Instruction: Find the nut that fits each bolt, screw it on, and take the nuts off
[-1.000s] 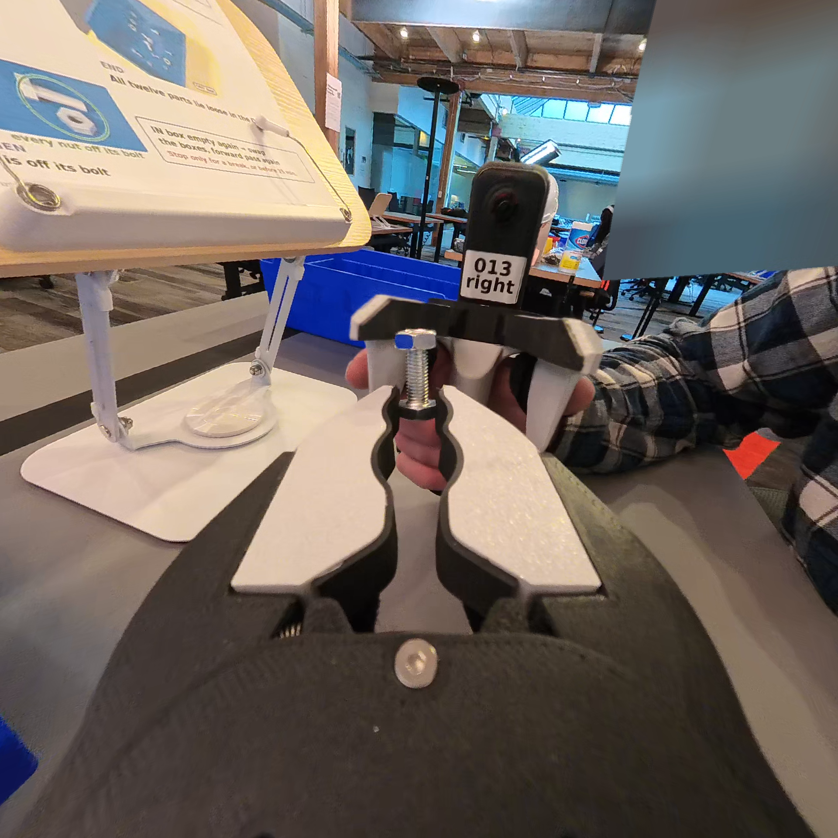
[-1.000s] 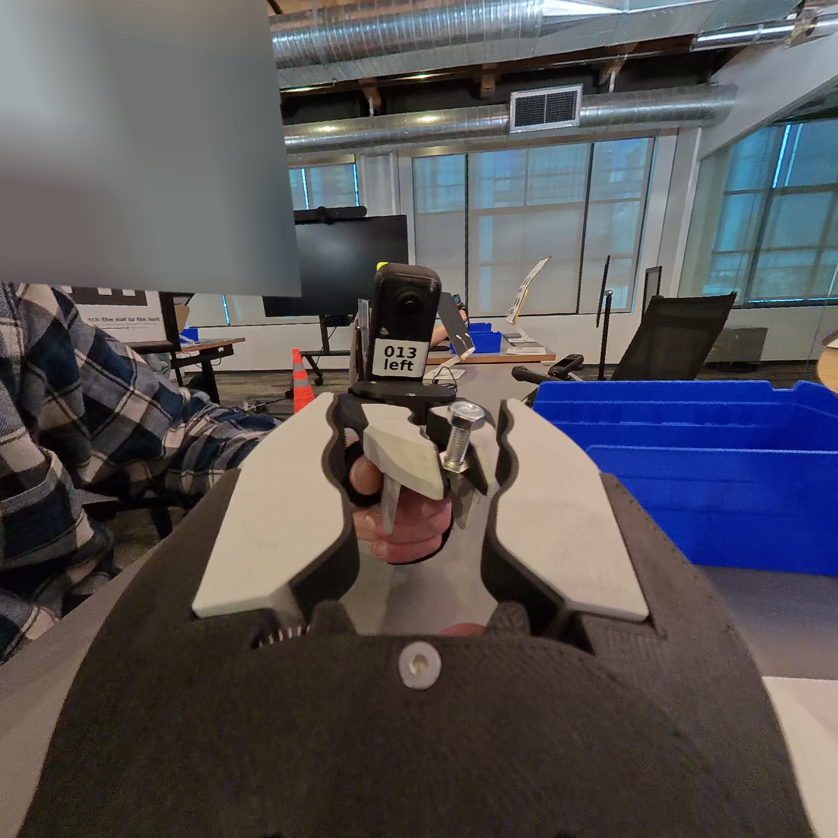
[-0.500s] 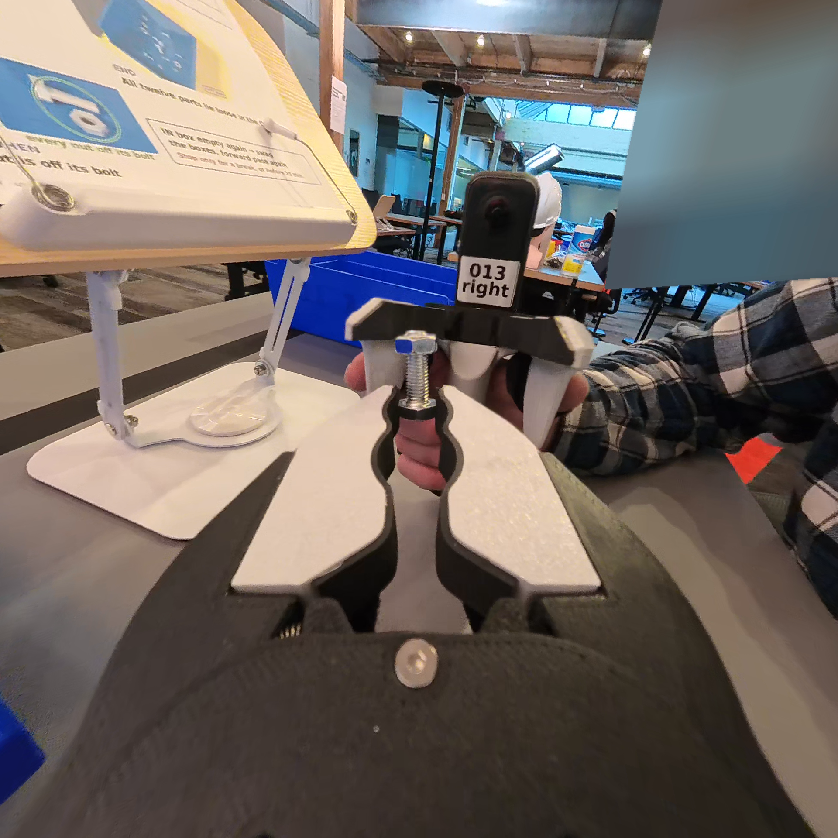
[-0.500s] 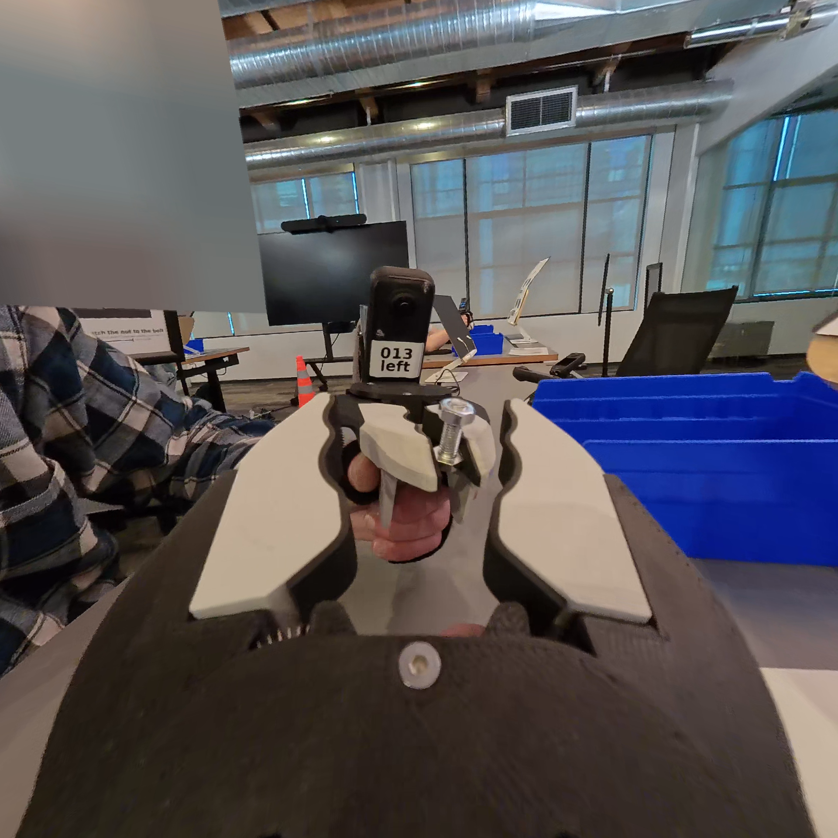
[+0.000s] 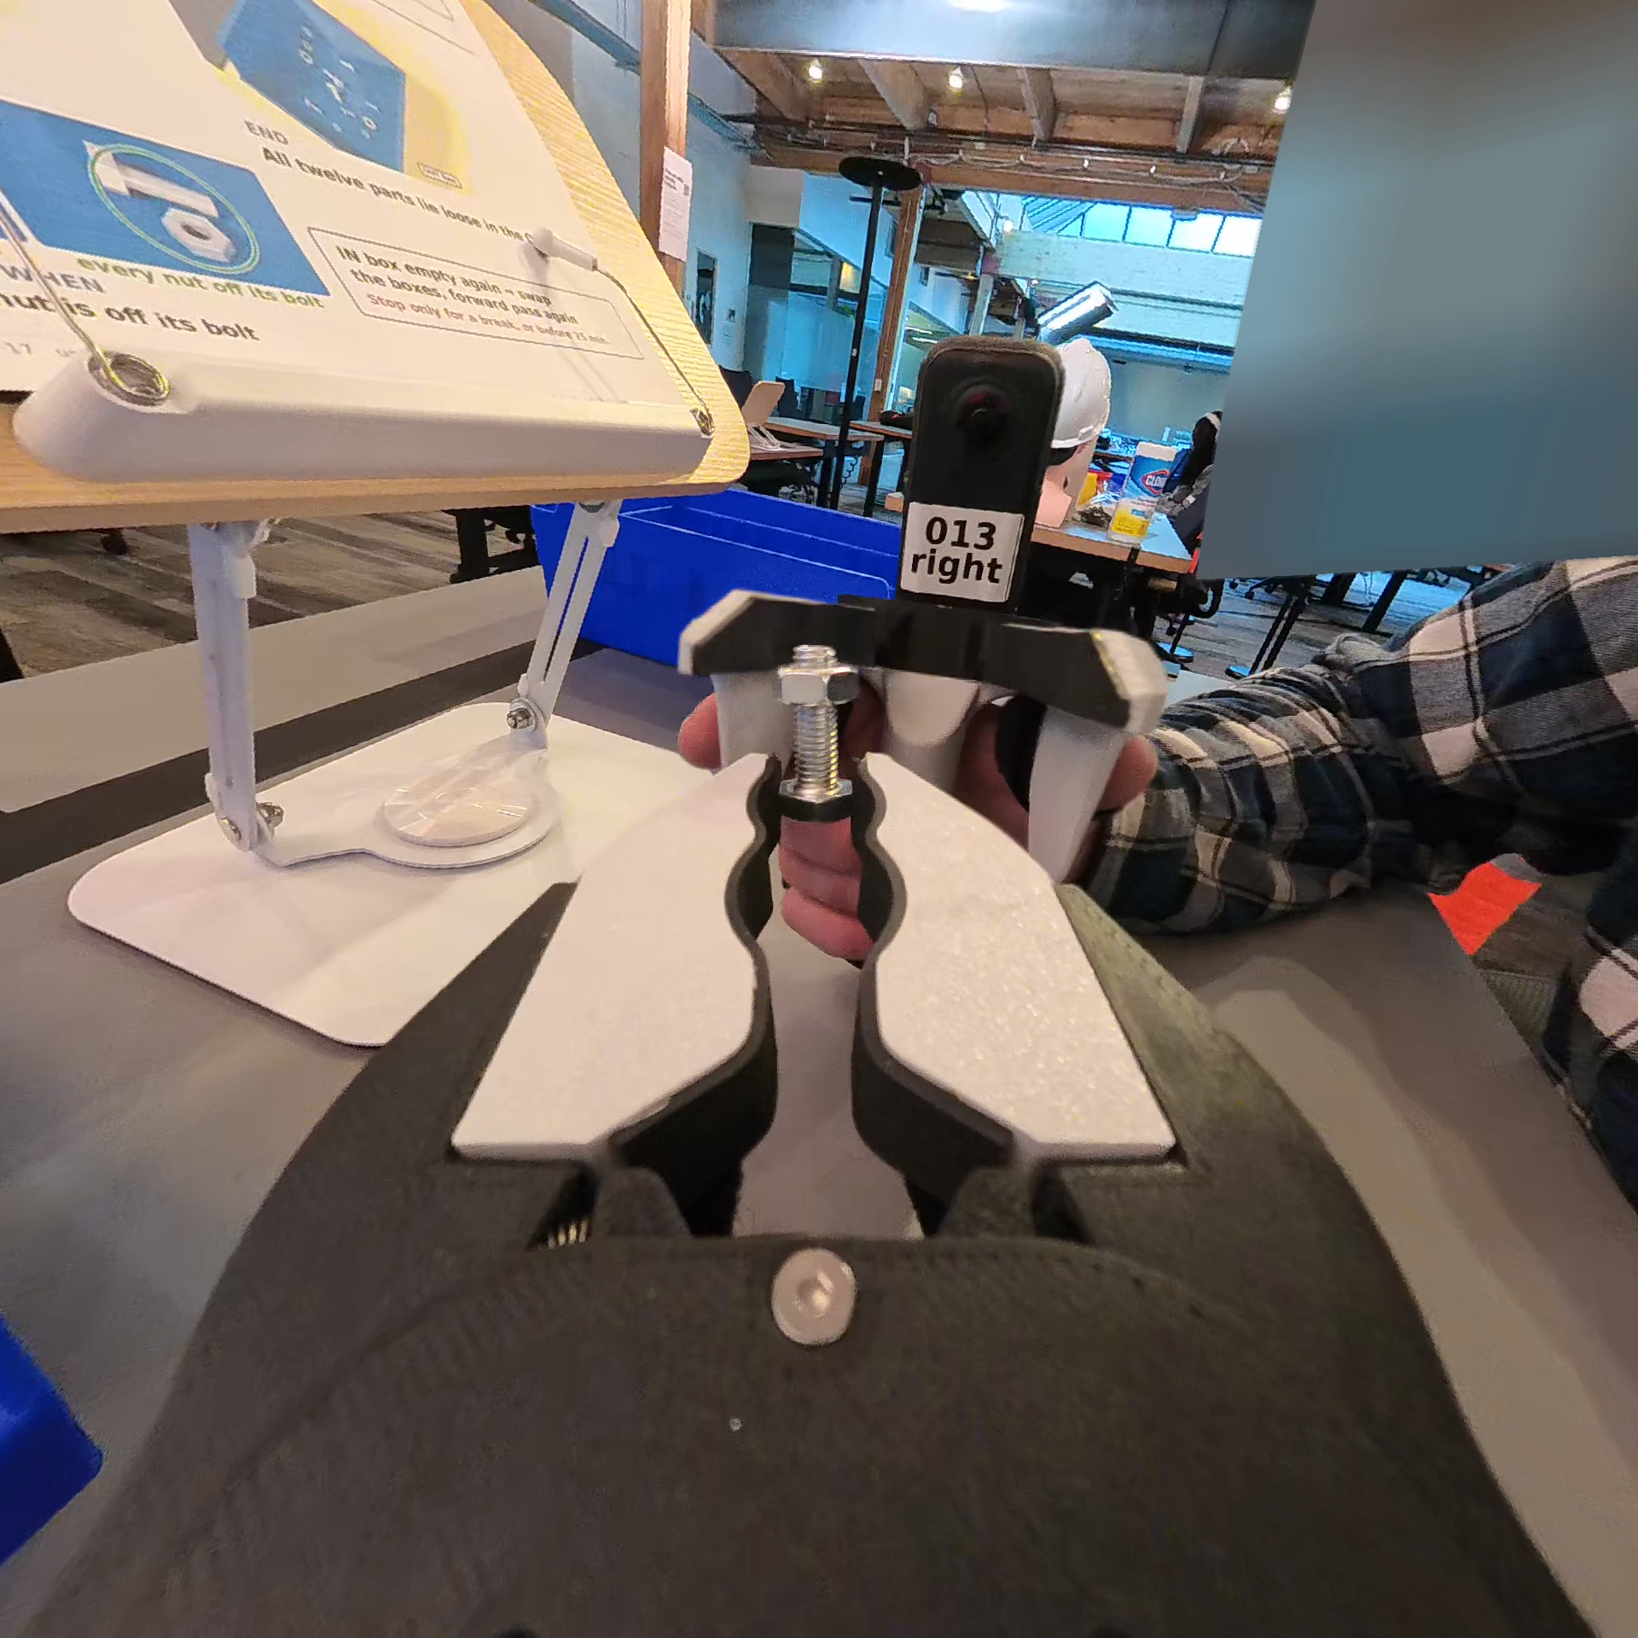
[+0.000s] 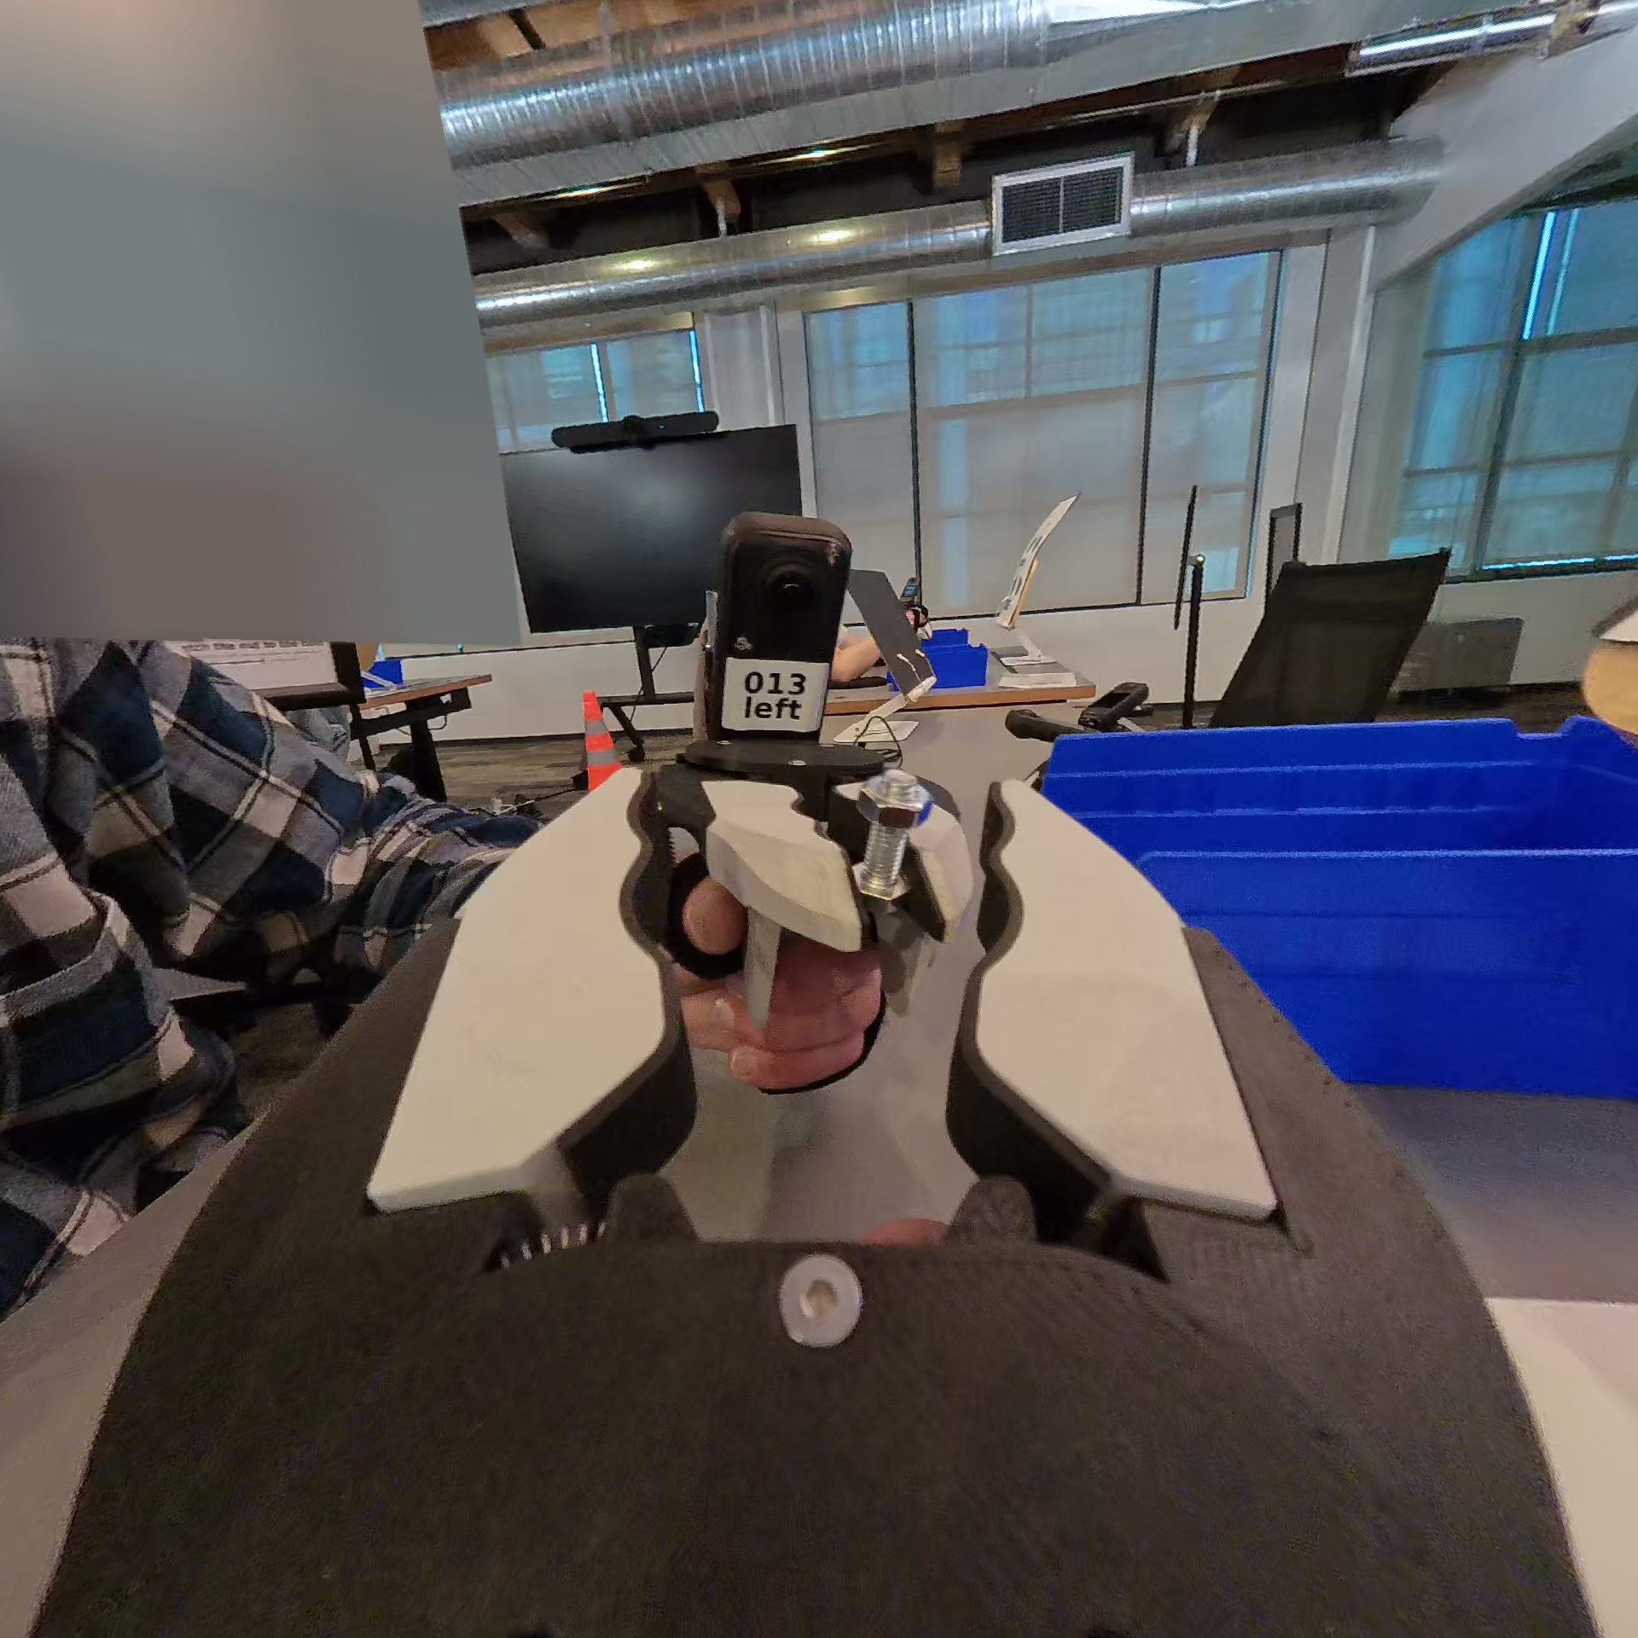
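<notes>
My left gripper (image 5: pixel 815 798) is shut on the head of a silver bolt (image 5: pixel 815 753) and holds it upright, threads up. A silver hex nut (image 5: pixel 817 682) sits on the thread near the bolt's top end. My right gripper (image 6: pixel 820 833) is open and faces the left gripper. In the left wrist view the right gripper (image 5: pixel 922 656) hovers just behind the nut, with its fingers wide apart and not pressing on it. The right wrist view shows the bolt (image 6: pixel 885 851) and nut (image 6: pixel 893 802) in the left gripper (image 6: pixel 895 895), nearer my right finger.
A blue bin (image 6: pixel 1329 886) stands on the grey table (image 5: pixel 133 1152) to the right of my right gripper. An instruction board (image 5: pixel 354 266) on a white stand (image 5: pixel 266 931) stands to the left. A person's plaid sleeve (image 5: pixel 1374 753) reaches in from the right. Left and right tips are no more than a few centimetres apart.
My right gripper's jaws have widened slightly while staying near the nut. A little of the bolt's tip now shows above the nut. My left gripper keeps its hold on the bolt.
</notes>
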A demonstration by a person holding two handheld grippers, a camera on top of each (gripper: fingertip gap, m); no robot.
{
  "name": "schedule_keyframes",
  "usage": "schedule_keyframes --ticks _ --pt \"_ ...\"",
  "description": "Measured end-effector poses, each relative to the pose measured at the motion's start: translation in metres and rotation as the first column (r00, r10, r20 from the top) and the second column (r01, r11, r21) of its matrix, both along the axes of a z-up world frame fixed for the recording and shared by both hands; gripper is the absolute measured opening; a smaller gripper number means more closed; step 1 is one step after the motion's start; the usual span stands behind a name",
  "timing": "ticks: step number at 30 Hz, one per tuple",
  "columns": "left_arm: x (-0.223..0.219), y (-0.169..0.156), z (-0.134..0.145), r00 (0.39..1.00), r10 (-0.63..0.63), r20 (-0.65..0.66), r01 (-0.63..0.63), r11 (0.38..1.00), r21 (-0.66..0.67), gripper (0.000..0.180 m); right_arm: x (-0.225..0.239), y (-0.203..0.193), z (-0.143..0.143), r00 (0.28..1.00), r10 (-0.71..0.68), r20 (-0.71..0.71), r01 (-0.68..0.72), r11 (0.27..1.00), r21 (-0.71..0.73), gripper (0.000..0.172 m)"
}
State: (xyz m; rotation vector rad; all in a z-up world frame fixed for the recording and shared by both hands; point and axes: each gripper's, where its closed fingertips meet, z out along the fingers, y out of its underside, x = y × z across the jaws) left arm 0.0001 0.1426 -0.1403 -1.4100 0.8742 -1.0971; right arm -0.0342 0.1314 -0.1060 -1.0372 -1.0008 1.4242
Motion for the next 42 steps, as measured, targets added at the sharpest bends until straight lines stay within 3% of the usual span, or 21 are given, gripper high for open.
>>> schedule_keyframes --ticks 3,4,5,6,10,13,16,25,35,42 --pt "-0.002 0.002 0.001 1.0 0.015 0.002 -0.015 1.0 0.001 0.014 0.0 -0.007 0.002 1.0 0.025 -0.005 -0.024 0.999 0.028 0.063" --pt "-0.004 0.002 0.003 1.0 0.018 0.01 -0.018 1.0 0.006 0.014 0.003 -0.009 0.005 0.999 0.029 -0.02 -0.029 0.999 0.042 0.049" --pt "-0.006 0.004 0.004 0.999 0.029 0.017 -0.029 1.0 -0.001 0.014 0.01 -0.017 0.009 0.996 0.078 -0.053 -0.073 0.993 0.091 0.011" --pt "-0.007 0.005 0.004 0.999 0.03 0.019 -0.03 1.0 -0.006 0.014 0.014 -0.021 0.013 0.992 0.104 -0.068 -0.095 0.988 0.121 0.011" --pt "-0.006 0.005 0.002 1.0 0.023 0.016 -0.023 1.0 -0.009 0.014 0.013 0.0 0.009 0.998 0.009 -0.065 -0.007 0.999 0.032 0.051" --pt "-0.001 0.0 0.001 1.0 0.005 0.0 -0.005 1.0 0.005 0.014 0.008 0.006 0.003 0.999 -0.017 -0.028 0.017 1.0 0.009 0.059" --pt "0.0 0.0 0.0 1.0 -0.002 -0.003 0.002 1.0 0.001 0.014 0.005 0.004 -0.001 1.0 -0.016 -0.002 0.016 1.0 0.017 0.055" --pt "0.01 -0.01 -0.005 0.997 -0.045 -0.055 0.047 0.998 0.033 0.014 0.003 0.005 -0.007 0.999 -0.031 0.038 0.03 0.999 0.017 0.017" --pt "0.012 -0.012 -0.005 0.997 -0.063 -0.043 0.064 0.997 0.045 0.016 0.003 0.004 -0.007 0.997 -0.052 0.061 0.049 0.998 0.042 0.016" --pt "0.007 -0.003 -0.004 0.999 -0.014 -0.044 0.015 0.999 0.035 0.046 0.009 0.004 0.003 0.994 -0.085 0.071 0.078 0.992 0.096 0.016"
